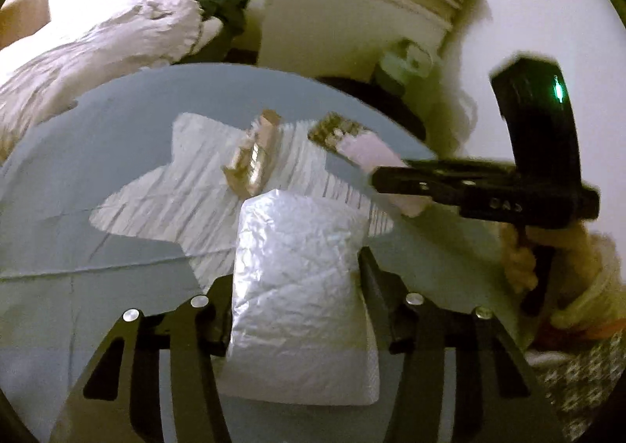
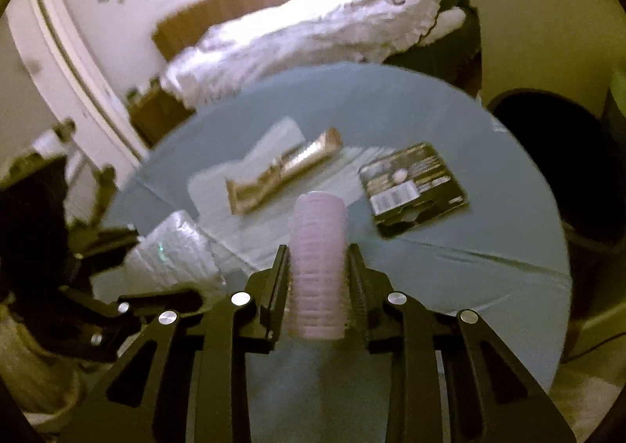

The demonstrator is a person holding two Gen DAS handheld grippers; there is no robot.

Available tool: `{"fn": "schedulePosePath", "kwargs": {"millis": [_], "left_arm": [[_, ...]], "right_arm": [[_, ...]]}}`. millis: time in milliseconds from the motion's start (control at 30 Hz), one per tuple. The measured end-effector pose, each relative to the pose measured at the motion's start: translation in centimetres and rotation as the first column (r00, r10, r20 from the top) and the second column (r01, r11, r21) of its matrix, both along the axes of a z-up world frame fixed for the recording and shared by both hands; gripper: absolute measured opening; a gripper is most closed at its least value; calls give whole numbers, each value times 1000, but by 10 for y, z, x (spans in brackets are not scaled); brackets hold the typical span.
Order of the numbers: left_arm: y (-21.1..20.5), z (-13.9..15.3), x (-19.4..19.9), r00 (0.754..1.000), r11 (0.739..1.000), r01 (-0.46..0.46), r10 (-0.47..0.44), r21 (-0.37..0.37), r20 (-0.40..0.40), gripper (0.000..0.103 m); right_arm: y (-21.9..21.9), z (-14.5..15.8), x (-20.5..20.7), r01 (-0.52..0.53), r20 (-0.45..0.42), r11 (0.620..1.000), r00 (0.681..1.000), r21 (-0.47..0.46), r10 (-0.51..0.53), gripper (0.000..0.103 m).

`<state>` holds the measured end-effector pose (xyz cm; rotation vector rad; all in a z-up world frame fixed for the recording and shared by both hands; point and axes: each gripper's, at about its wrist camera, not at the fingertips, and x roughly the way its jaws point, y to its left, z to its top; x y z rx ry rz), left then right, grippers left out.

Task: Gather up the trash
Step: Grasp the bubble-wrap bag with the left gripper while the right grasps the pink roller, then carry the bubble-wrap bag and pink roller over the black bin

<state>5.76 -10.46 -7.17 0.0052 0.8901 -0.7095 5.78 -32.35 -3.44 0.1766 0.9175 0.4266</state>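
My left gripper (image 1: 297,286) is shut on a crinkled white plastic packet (image 1: 293,267), which stands out between its fingers over the near part of the round blue-grey table (image 1: 78,169). My right gripper (image 2: 317,267) is shut on a pale pink ribbed cylinder (image 2: 319,239), upright between the pads. The left wrist view shows that gripper (image 1: 385,179) from the side at the right, with the pink cylinder (image 1: 371,153) in it. A crumpled gold wrapper (image 2: 281,169) and a black printed card pack (image 2: 414,188) lie on the table beyond.
A wrinkled white sheet (image 1: 176,188) lies under the gold wrapper (image 1: 254,161). A dark round bin (image 2: 547,137) stands past the table's right edge. A bed with rumpled white bedding (image 2: 313,32) and a white cabinet (image 1: 344,20) are behind the table.
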Motion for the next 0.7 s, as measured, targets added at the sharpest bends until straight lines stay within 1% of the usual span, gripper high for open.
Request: {"fn": "schedulePosePath", "kwargs": {"millis": [100,200,233,267,333,467,600,700], "left_arm": [[4,19,2,998,998,-46,47,-33,29,51],[1,45,3,993,995,-85,88,-47,73,51],[-1,52,3,991,994,-98,101,-44,86,51],[-5,64,2,986,992,-120,123,-27,116,51],[-14,77,3,980,991,-133,133,-10,149,51],[-38,107,7,969,992,-123,124,-17,212,51],[-64,127,13,960,994,-99,105,-38,260,51],[-84,135,19,956,997,-69,78,-42,283,51]], "right_arm": [[-22,13,-7,29,47,997,998,70,-32,30],[-38,29,-12,51,87,993,994,108,-60,30],[-43,33,-14,54,99,991,993,120,-66,30],[-49,39,-16,57,115,988,991,140,-74,30],[-60,50,-19,64,144,982,985,175,-90,30],[-80,68,-23,78,197,972,973,223,-123,30],[-110,81,-18,120,235,958,955,261,-184,30],[-134,86,-14,153,244,944,943,292,-228,30]]}}
